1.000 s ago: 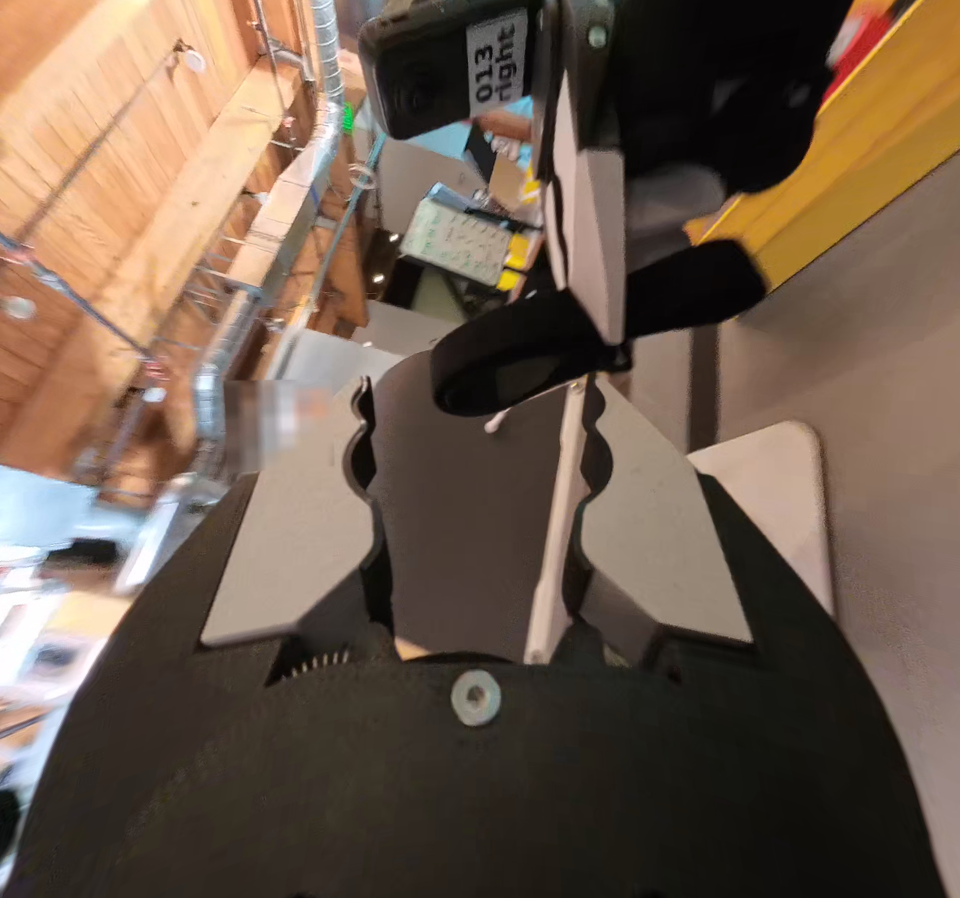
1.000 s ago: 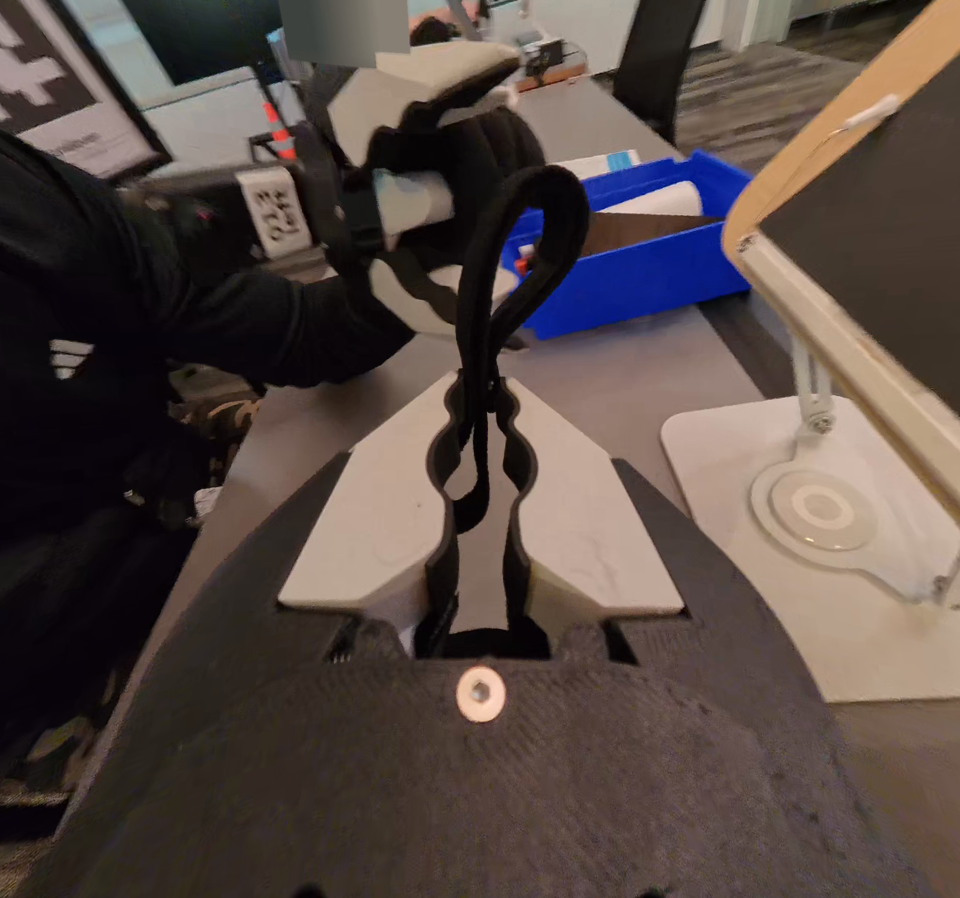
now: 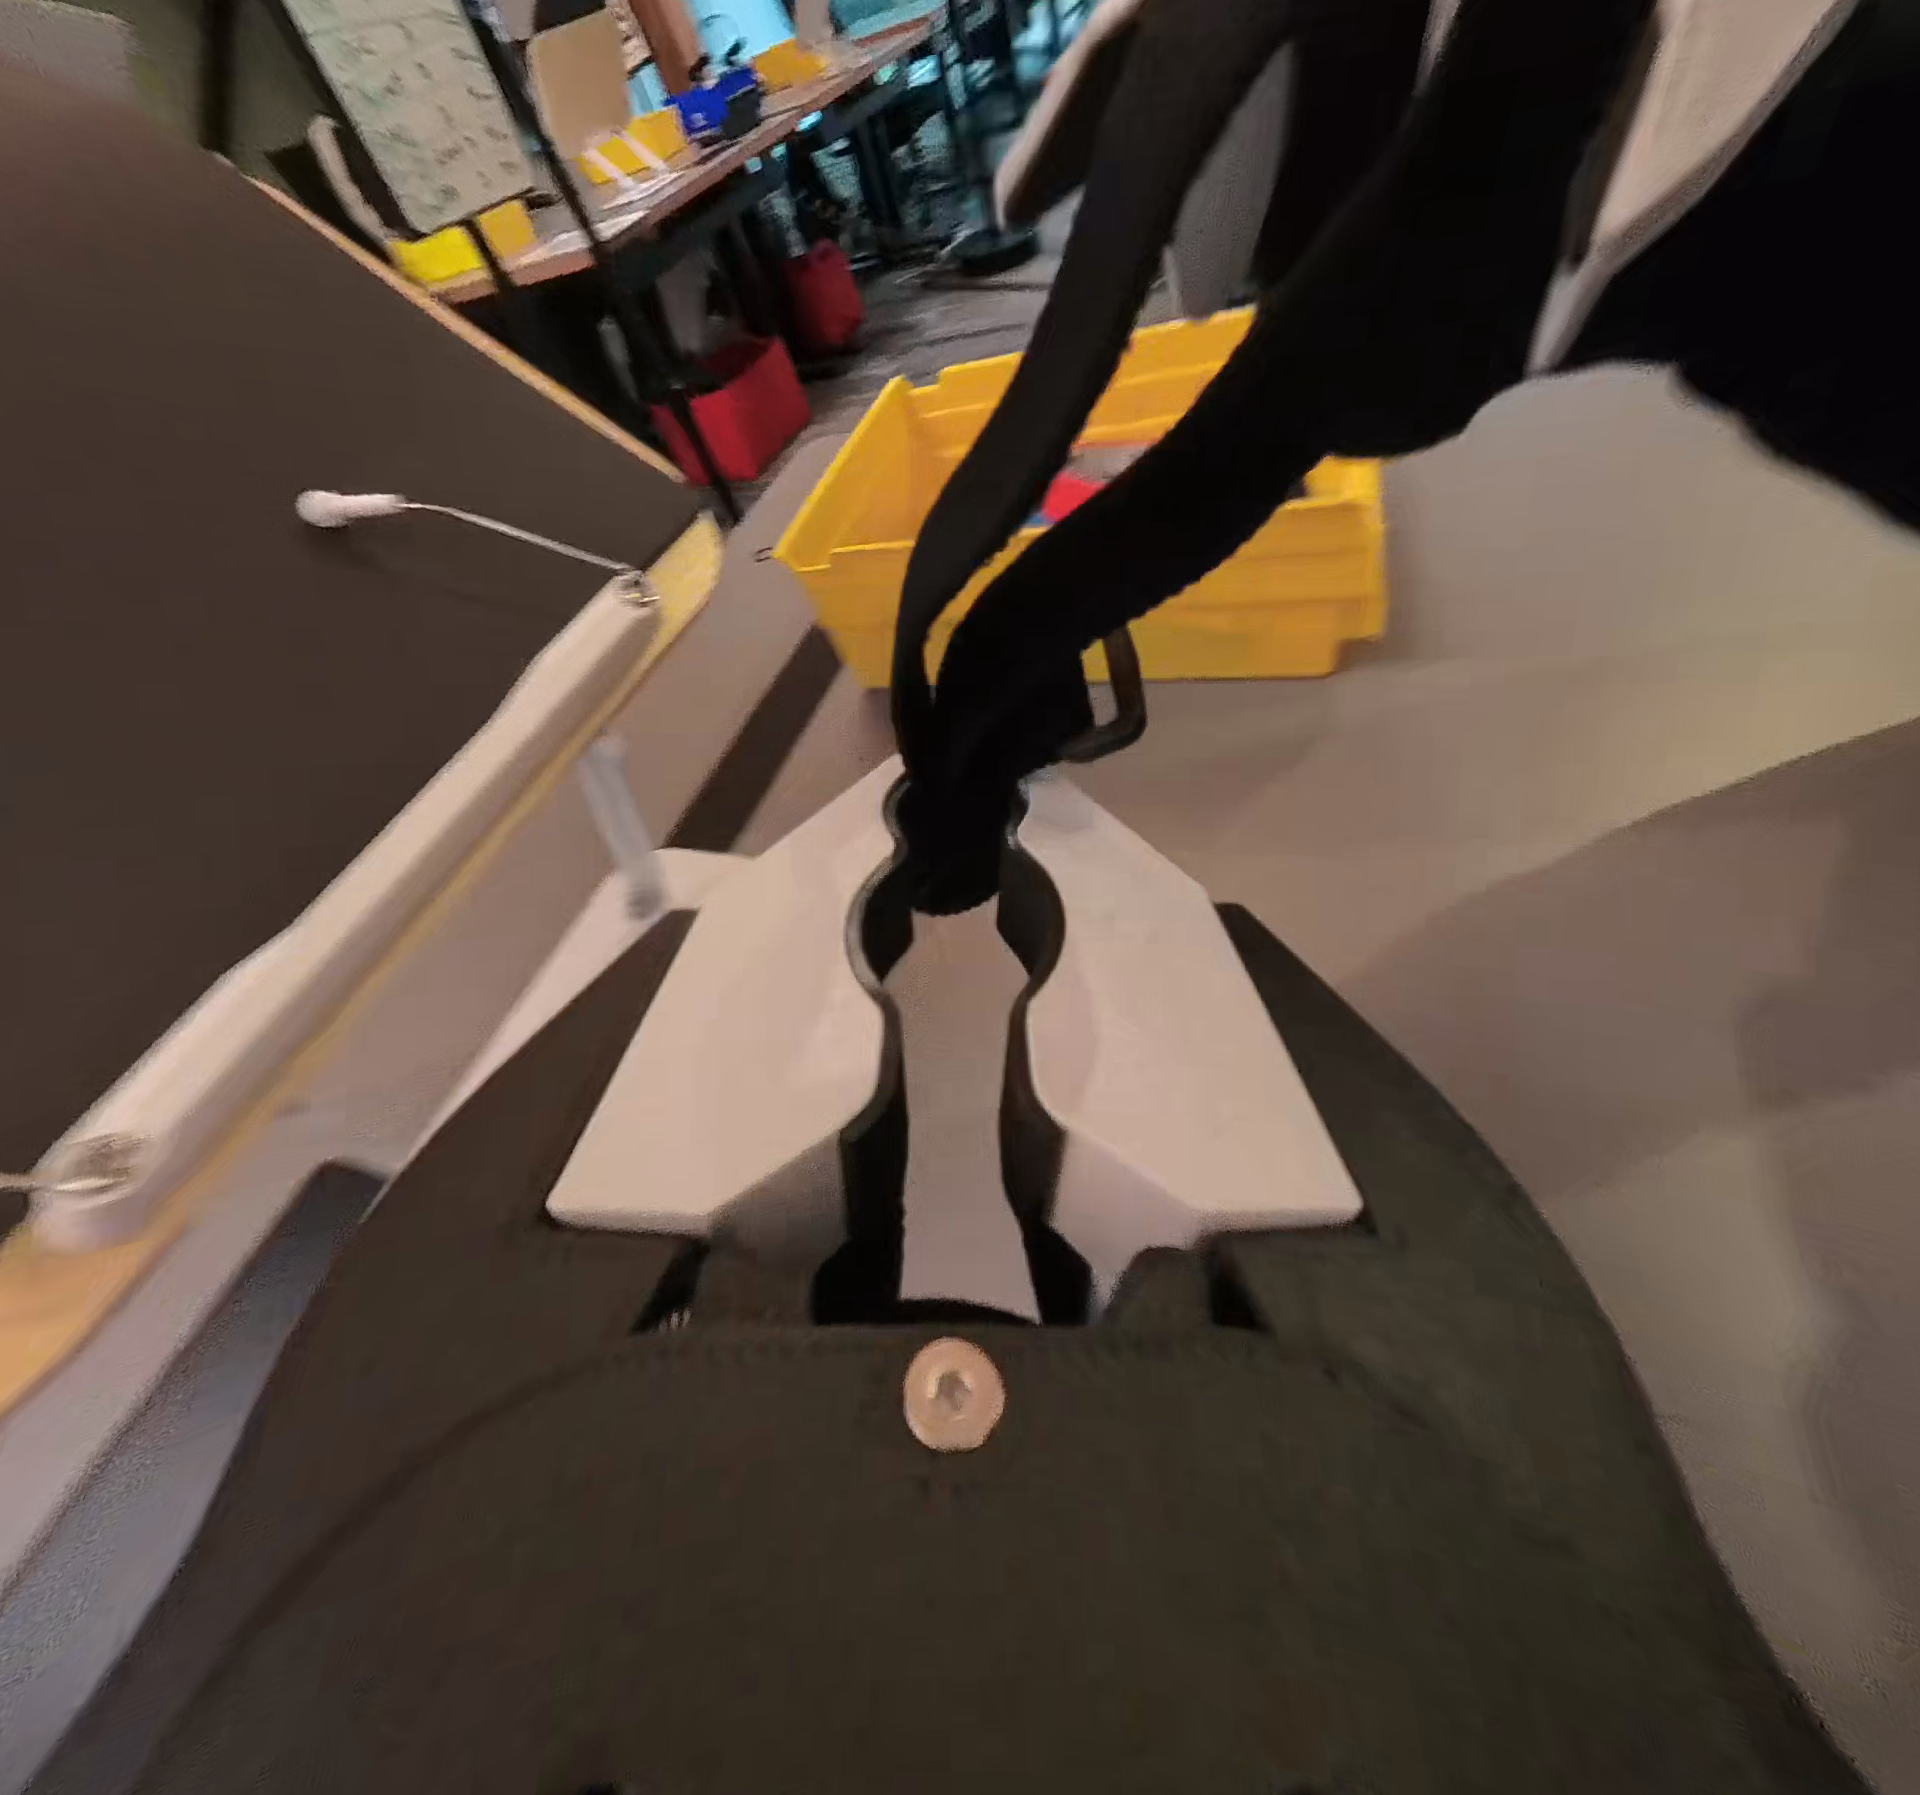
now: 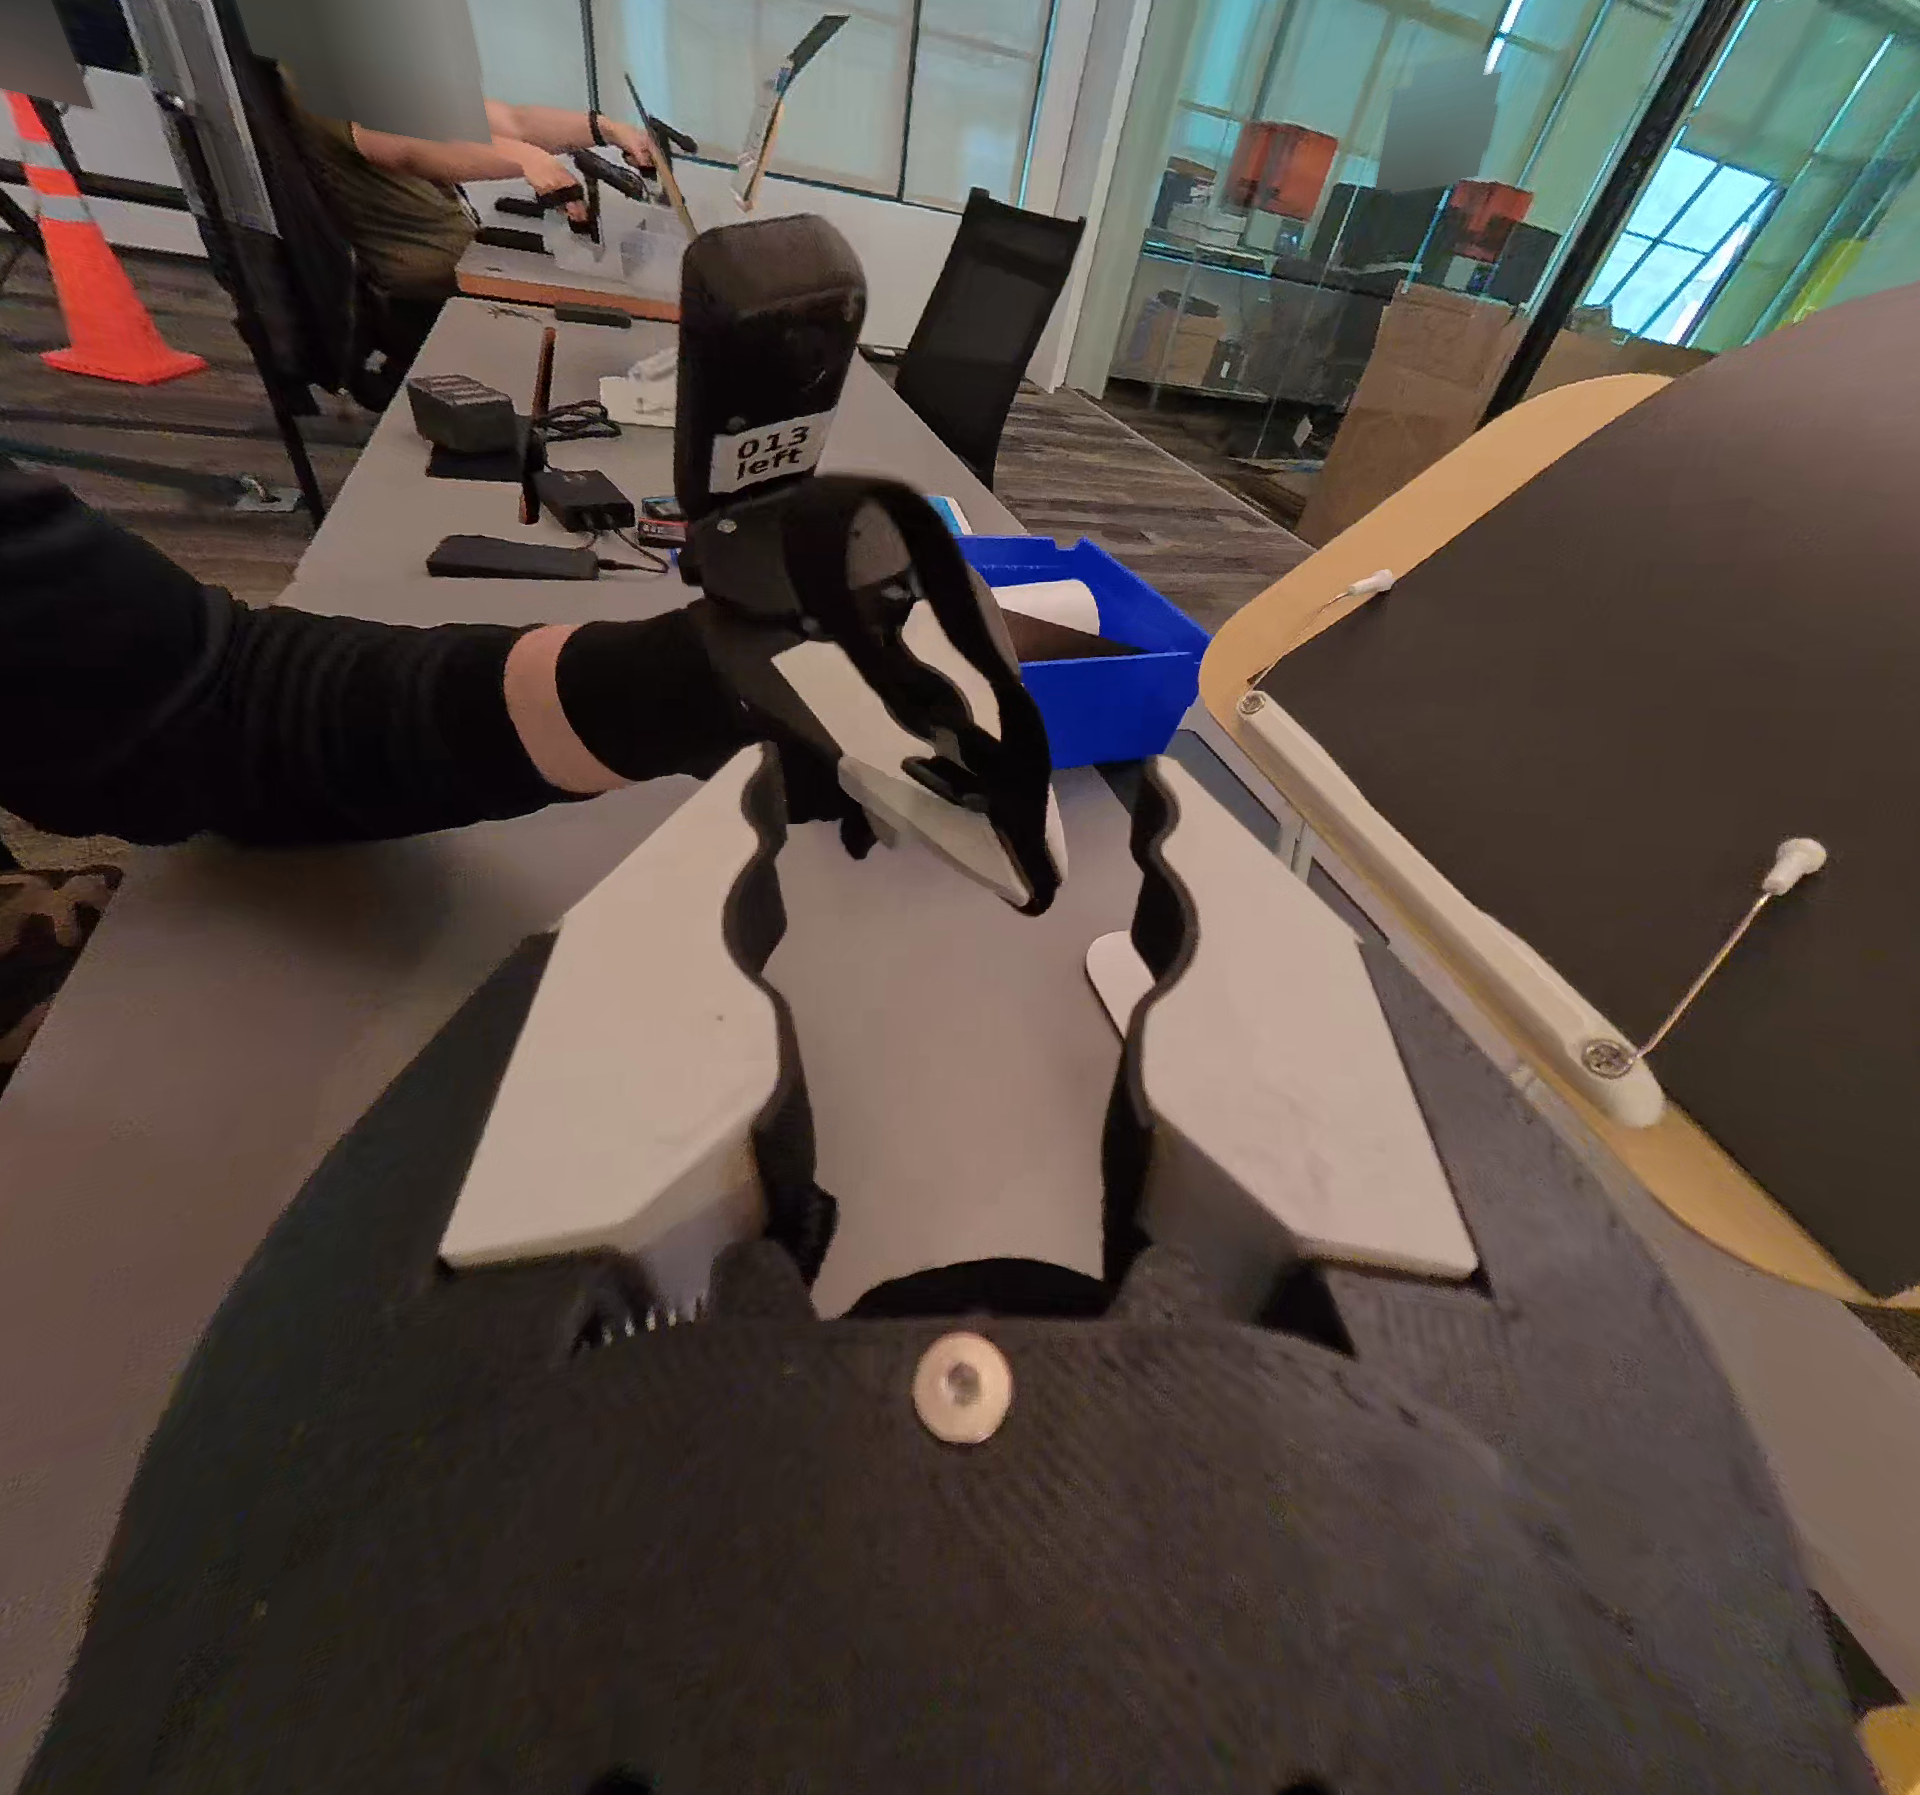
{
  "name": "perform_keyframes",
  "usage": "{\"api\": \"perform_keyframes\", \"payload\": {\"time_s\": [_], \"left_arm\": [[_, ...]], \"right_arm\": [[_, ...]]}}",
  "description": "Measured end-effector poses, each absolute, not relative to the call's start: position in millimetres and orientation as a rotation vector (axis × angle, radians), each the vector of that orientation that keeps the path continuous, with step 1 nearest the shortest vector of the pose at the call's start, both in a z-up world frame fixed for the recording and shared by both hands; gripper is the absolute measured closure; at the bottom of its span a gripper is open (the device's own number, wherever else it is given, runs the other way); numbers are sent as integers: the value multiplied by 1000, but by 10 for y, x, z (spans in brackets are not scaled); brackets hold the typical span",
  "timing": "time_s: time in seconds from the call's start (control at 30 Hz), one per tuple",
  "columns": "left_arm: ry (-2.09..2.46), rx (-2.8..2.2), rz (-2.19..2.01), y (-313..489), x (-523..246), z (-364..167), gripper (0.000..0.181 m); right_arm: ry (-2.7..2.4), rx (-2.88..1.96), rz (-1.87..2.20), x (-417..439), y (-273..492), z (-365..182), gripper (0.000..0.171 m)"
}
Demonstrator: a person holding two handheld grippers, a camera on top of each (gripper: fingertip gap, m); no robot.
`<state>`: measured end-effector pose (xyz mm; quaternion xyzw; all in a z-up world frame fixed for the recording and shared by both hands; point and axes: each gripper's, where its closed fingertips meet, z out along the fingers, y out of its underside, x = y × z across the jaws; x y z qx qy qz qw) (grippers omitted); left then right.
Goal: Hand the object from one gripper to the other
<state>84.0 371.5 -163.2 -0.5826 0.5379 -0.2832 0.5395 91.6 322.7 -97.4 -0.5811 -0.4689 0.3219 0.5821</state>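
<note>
The object is a black strap with a dark metal buckle. My left gripper is shut on one end of it at the fingertips. The rest loops up and to the right, close to the camera. In the right wrist view the left gripper is held by a black-gloved hand just ahead, pointing down to the right, with the strap draped over its fingers. My right gripper is open and empty, its jaws wide apart on either side of the left gripper's tip, not touching it.
The grey table lies below. A tilted dark board on a white stand is on the right, and on the left in the left wrist view. A yellow bin and a blue bin stand ahead. A person sits at the far table. Across from one pair of fingers to the other is roughly 8 cm.
The strap has passed from my right gripper to my left. The right gripper, shut on it before, is now open. The left gripper, open before, has closed on it and swung round.
</note>
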Motion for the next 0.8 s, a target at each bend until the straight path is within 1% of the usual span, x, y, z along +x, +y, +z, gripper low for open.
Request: {"api": "perform_keyframes", "payload": {"time_s": [0.07, 0.17, 0.3, 0.47, 0.6, 0.67, 0.77, 0.8], "left_arm": [[1284, -1397, -810, 3554, 909, -1648, 173], [1331, -1445, -898, 3389, 973, -1761, 173], [1367, -1413, -1095, 3042, 1063, -1768, 173], [1343, -1414, -1141, 2929, 1055, -1852, 173], [1238, -1436, -1255, 2954, 960, -1913, 173], [1173, -1466, -1284, 3009, 896, -1983, 173], [1123, -1506, -1304, 3048, 822, -2112, 173], [1101, -1532, -1322, 3060, 804, -2148, 173]], "right_arm": [[-1099, -1372, 727, 915, 3158, -1027, 108], [-1062, -1369, 752, 934, 3046, -980, 113], [-1054, -1412, 715, 956, 2960, -1027, 112], [-1036, -1471, 670, 959, 2848, -1144, 110], [-1002, -1535, 604, 1034, 2835, -1310, 104], [-969, -1580, 560, 1113, 2883, -1443, 97], [-914, -1655, 544, 1203, 2959, -1677, 91], [-904, -1697, 525, 1238, 2999, -1793, 86]]}}
